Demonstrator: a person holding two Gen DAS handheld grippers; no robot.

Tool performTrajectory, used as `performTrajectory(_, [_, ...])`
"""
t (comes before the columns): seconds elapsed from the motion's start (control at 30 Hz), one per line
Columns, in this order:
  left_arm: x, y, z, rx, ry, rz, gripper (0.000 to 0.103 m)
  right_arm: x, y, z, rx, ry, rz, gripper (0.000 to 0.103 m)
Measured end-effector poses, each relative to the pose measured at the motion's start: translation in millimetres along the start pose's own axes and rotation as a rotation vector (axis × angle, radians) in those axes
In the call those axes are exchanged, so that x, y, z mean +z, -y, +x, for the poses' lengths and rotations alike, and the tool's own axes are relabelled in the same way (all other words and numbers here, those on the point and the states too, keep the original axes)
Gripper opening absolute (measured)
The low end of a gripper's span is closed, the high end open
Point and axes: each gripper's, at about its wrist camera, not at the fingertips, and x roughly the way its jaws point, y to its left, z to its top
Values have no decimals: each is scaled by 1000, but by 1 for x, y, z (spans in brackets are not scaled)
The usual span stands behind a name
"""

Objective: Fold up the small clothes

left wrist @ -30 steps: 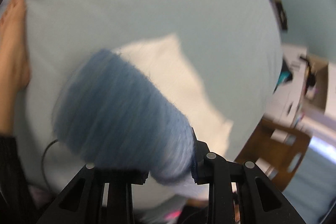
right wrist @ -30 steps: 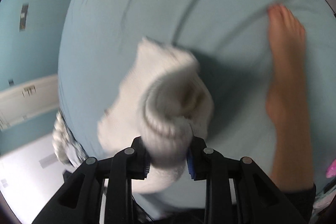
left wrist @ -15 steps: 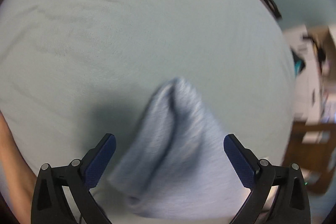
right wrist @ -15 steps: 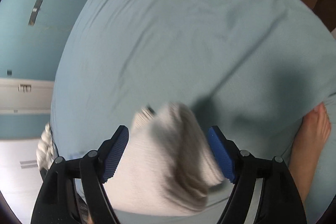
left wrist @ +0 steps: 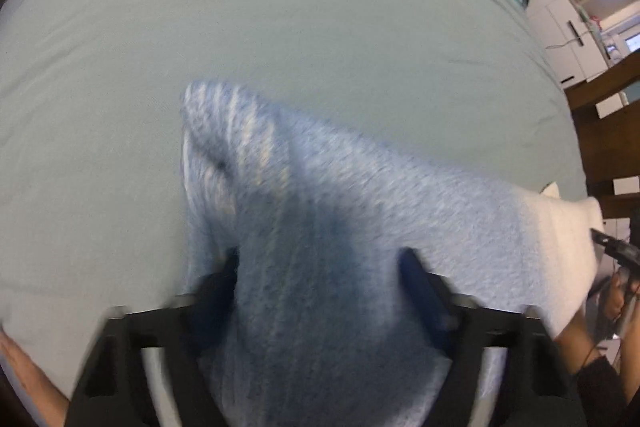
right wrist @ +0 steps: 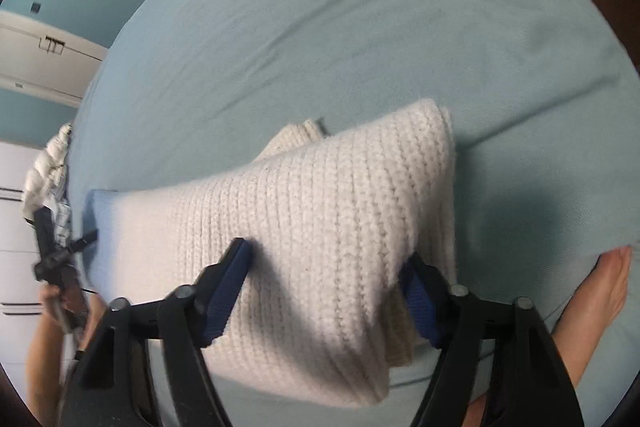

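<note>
A knitted garment, blue at one end and cream-white at the other, lies on the light blue bed sheet. In the left wrist view its blue part (left wrist: 320,227) lies between the spread fingers of my left gripper (left wrist: 320,267), which is open and blurred. In the right wrist view the cream-white ribbed part (right wrist: 320,227) is folded over itself and lies between the spread fingers of my right gripper (right wrist: 328,267), which is open. The other hand-held gripper (right wrist: 52,251) shows at the left edge of that view.
The bed sheet (left wrist: 280,27) fills most of both views. A bare foot (right wrist: 596,291) rests on the bed at the right. White cabinets (left wrist: 560,7) and wooden furniture (left wrist: 604,131) stand beyond the bed's right edge. A crumpled white cloth (right wrist: 48,163) lies at the left edge.
Both grippers were shut on the garment a second ago, then opened and let it drop onto the bed. Both now sit lower with the garment lying between their open fingers.
</note>
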Motion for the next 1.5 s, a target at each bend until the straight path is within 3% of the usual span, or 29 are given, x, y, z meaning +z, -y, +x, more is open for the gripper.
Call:
performTrajectory(0.03, [1, 0, -3, 11, 14, -8, 40, 1, -7, 0, -17, 14, -18, 37])
performTrajectory(0.07, [1, -2, -7, 19, 29, -23, 34, 1, -12, -3, -43, 49, -41, 26])
performTrajectory(0.13, [-9, -14, -18, -12, 66, -60, 27, 2, -23, -14, -75, 111, -67, 21])
performTrajectory(0.3, [-34, -18, -64, -82, 266, -49, 24, -3, -61, -59, -102, 296, -147, 16])
performTrajectory(0.4, [-41, -42, -88, -104, 370, -124, 24, 6, -74, -80, -87, 367, -160, 16])
performTrajectory(0.5, [-29, -67, -85, -118, 368, -196, 24, 28, -67, -70, -103, 346, -129, 16])
performTrajectory(0.67, [-18, -68, -35, 9, 248, -250, 28, 42, -36, 0, -248, 161, -128, 16])
performTrajectory(0.73, [-22, -75, -32, 36, 240, -276, 45, 39, -27, 26, -281, 120, -131, 23])
performTrajectory(0.77, [-21, -76, -32, 49, 240, -287, 49, 38, -25, 26, -277, 150, -124, 40])
performTrajectory(0.8, [-21, -77, -35, 68, 233, -297, 62, 37, -23, 22, -290, 172, -112, 52])
performTrajectory(0.83, [-20, -79, -41, 84, 225, -314, 75, 36, -19, 16, -317, 167, -97, 74])
performTrajectory(0.87, [-19, -79, -50, 88, 231, -325, 78, 37, -10, 4, -322, 145, -64, 78])
performTrajectory(0.93, [-19, -80, -76, 97, 278, -326, 81, 34, 3, -24, -246, 195, 22, 78])
performTrajectory(0.97, [-19, -78, -87, 111, 301, -318, 82, 25, 9, -46, -223, 275, 80, 78])
performTrajectory(1.03, [-13, -58, -114, 172, 372, -268, 89, 12, 7, -72, -265, 364, 102, 78])
performTrajectory(1.1, [-9, -17, -128, 250, 442, -185, 95, 2, -15, -83, -293, 418, 27, 78])
performTrajectory(1.13, [-12, -3, -130, 264, 469, -143, 101, -4, -31, -83, -290, 442, -23, 78])
performTrajectory(1.2, [-23, 29, -125, 252, 502, -52, 103, -14, -63, -76, -272, 469, -97, 78])
performTrajectory(1.27, [-37, 63, -104, 262, 492, 59, 103, -24, -92, -62, -236, 459, -184, 78])
performTrajectory(1.37, [-58, 83, -66, 317, 443, 189, 103, -30, -117, -34, -224, 421, -272, 78])
performTrajectory(1.43, [-70, 84, -30, 378, 351, 265, 103, -41, -117, -19, -265, 411, -315, 78])
performTrajectory(1.5, [-76, 77, -17, 371, 345, 282, 103, -51, -99, -3, -285, 371, -354, 78])
